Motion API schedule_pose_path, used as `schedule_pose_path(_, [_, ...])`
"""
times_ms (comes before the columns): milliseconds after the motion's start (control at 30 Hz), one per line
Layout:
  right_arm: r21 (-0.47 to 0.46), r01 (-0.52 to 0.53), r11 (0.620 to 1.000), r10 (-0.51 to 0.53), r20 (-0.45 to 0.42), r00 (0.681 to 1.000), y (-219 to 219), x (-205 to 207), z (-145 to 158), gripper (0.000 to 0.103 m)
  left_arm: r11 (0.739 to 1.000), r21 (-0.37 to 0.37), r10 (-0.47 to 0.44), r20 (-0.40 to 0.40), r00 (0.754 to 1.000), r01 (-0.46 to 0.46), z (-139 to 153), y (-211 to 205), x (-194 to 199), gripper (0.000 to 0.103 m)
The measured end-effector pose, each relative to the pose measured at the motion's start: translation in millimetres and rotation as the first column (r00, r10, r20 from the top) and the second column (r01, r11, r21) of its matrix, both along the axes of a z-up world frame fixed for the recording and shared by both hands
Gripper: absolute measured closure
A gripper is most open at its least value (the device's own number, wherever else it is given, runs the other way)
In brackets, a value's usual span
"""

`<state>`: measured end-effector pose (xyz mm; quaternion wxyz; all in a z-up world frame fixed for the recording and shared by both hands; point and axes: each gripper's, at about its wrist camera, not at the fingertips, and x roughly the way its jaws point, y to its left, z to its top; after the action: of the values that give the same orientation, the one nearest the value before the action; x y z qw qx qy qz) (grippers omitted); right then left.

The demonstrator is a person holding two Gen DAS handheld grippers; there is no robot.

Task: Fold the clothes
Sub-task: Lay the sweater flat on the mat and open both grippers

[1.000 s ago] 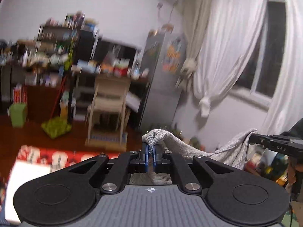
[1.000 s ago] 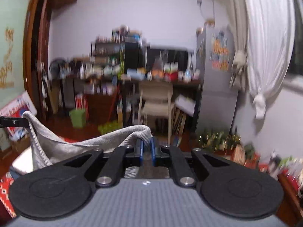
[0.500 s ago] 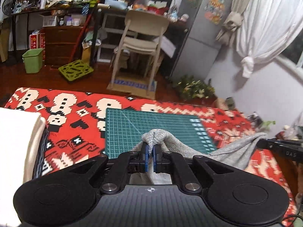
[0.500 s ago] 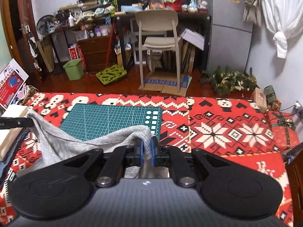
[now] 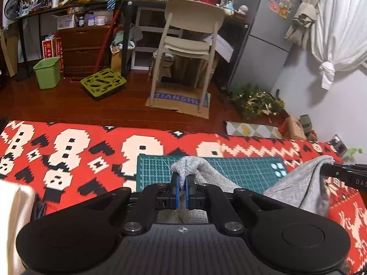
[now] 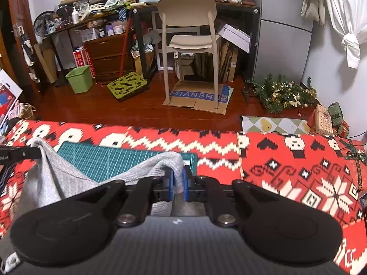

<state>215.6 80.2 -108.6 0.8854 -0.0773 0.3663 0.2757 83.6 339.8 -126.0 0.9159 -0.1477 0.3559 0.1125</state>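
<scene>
— Progress so far?

— Little can be counted as done. The grey garment (image 5: 298, 183) is held up above the green mat (image 5: 240, 169) and the red patterned cloth (image 5: 68, 151) on the desk, not yet laid flat.

— How is it gripped?

— One bunched edge is clamped in the left tool (image 5: 182, 184), another in the right tool (image 6: 177, 181); both are clenched on the fabric, which sags between them.

— What is left?

— Nearly everything, it is judged: the garment is to be spread on the mat, then folded. No fold is seen yet.
</scene>
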Motion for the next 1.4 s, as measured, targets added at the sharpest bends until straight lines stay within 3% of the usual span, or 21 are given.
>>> schedule_pose_path(267, [-0.021, 0.028, 0.999, -0.029, -0.011, 1.0, 20.0, 14.2, -18.7, 0.09, 0.999, -0.021, 0.038, -0.05, 0.998, -0.039, -21.5, 12.6, 17.1, 0.094])
schedule_pose_path(333, [-0.017, 0.034, 0.999, -0.034, -0.006, 0.999, 19.7, 13.8, -20.8, 0.078, 0.999, -0.025, 0.041, -0.046, 0.998, -0.042, -22.6, 13.0, 14.5, 0.084])
schedule_pose_path(433, [-0.008, 0.046, 0.999, -0.046, 0.01, 0.999, 16.0, 10.8, -18.0, 0.068, 0.998, -0.035, 0.047, -0.033, 0.998, -0.048, -21.6, 13.4, 8.8, 0.064])
schedule_pose_path(500, [0.002, 0.049, 0.999, -0.049, 0.023, 0.999, 12.6, 7.8, -12.7, 0.063, 0.998, -0.035, 0.049, -0.021, 0.999, -0.05, -17.6, 13.5, 3.6, 0.064])
schedule_pose_path(733, [0.026, 0.031, 0.999, -0.033, 0.062, 0.998, -2.8, -21.3, 11.4, 0.047, 0.999, -0.002, 0.037, 0.015, 0.999, -0.037, 4.3, 1.9, -18.2, 0.044])
schedule_pose_path(1100, [0.047, -0.01, 0.999, 0.004, 0.116, 0.993, -39.6, -110.3, 33.8, 0.013, 0.999, 0.02, -0.038, 0.026, 0.999, 0.037, 14.7, -50.2, -80.0, 0.04])
schedule_pose_path(1267, [0.048, -0.021, 0.999, 0.015, 0.133, 0.991, -55.3, -155.1, 33.2, 0.003, 0.997, 0.044, -0.059, 0.044, 0.997, 0.057, 12.8, -77.9, -109.1, 0.04])
schedule_pose_path(1400, [0.05, -0.023, 0.998, 0.016, 0.131, 0.991, -67.0, -189.8, 25.9, 0.001, 0.997, 0.035, -0.064, 0.037, 0.997, 0.063, 6.4, -92.7, -126.6, 0.04])
